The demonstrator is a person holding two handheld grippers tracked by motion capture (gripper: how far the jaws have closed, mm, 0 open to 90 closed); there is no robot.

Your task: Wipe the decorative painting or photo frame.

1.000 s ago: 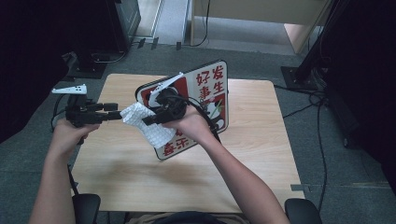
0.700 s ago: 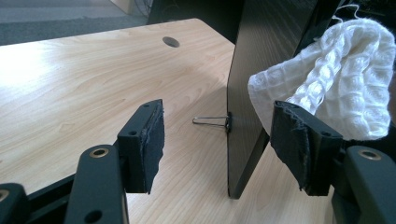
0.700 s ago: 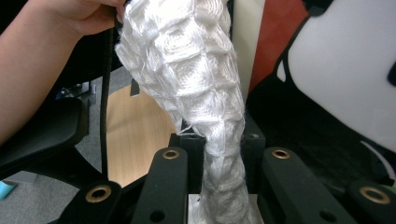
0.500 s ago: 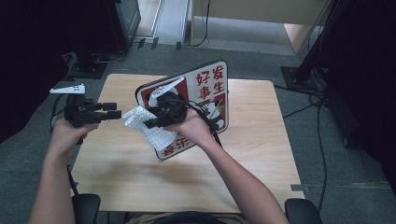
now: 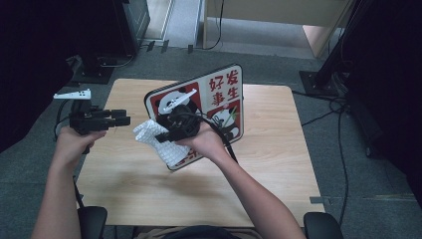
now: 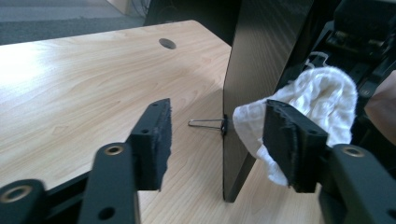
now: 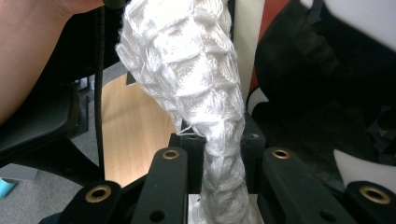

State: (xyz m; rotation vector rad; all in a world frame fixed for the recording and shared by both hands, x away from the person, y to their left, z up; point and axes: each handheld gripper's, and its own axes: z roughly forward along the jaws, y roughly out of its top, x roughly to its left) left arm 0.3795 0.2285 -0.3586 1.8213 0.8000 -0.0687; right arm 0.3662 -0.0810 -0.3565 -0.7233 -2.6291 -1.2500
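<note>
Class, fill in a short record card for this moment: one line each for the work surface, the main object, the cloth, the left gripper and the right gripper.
surface: wooden table
main object: printed board, upright, panda pictures and red characters
cloth: white cloth against the board's edge
left gripper: jaws apart, just been closing, nothing pinched yet
right gripper: clamped on the cloth

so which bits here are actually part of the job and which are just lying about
In the job:
white cloth, pinched in the right gripper
panda sign board, standing on the table
left gripper, jaws apart and just closing, nothing gripped

Lying about:
metal clip on the board's edge
cables on the floor
</note>
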